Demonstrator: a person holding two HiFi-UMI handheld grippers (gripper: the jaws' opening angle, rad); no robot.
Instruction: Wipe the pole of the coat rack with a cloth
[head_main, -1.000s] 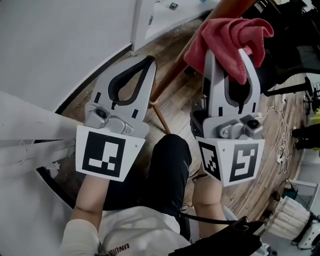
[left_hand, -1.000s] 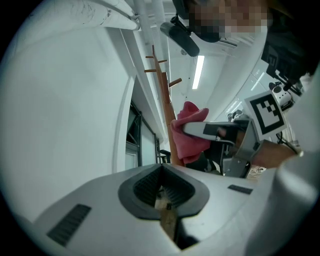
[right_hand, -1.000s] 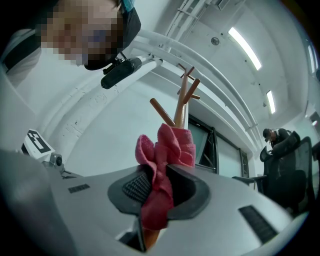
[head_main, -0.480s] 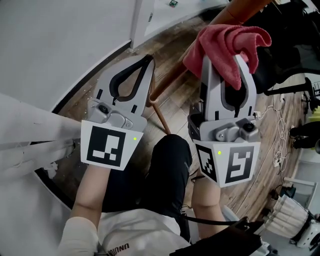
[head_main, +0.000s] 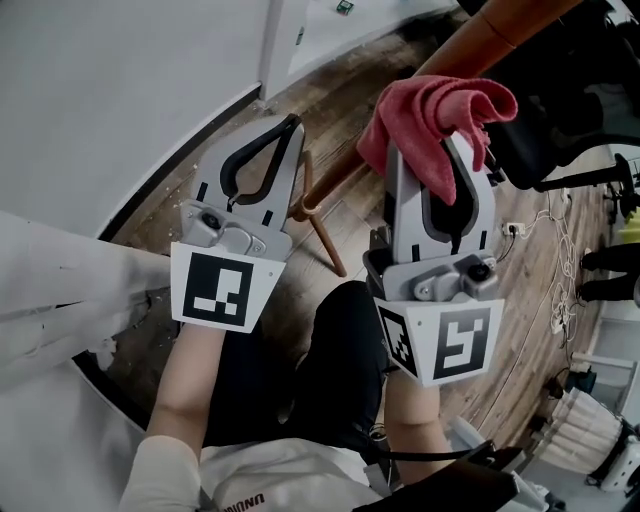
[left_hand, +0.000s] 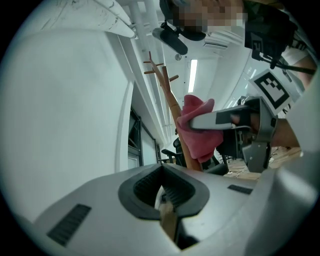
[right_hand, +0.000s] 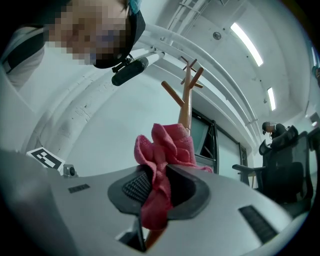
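The coat rack's brown wooden pole (head_main: 420, 85) slants from the top right down to its splayed leg (head_main: 325, 232) on the floor. In the gripper views the pole (left_hand: 171, 106) (right_hand: 186, 107) rises to pegs near the ceiling. A red cloth (head_main: 432, 105) is bunched in my right gripper (head_main: 442, 135), which is shut on it, and it lies against the pole. The cloth (right_hand: 162, 150) fills the right gripper (right_hand: 157, 176) jaws. My left gripper (head_main: 292, 123) is shut and holds nothing, just left of the pole's lower part. The left gripper (left_hand: 162, 174) view shows the cloth (left_hand: 196, 125) on the pole.
A white wall with a curved dark baseboard (head_main: 180, 165) runs along the left. A black office chair (head_main: 565, 100) stands to the right of the pole. Cables (head_main: 560, 245) trail over the wooden floor. The person's black-trousered leg (head_main: 340, 360) is below the grippers.
The right gripper with the red cloth has shifted left and down along the pole. The left gripper has stayed shut and barely moved.
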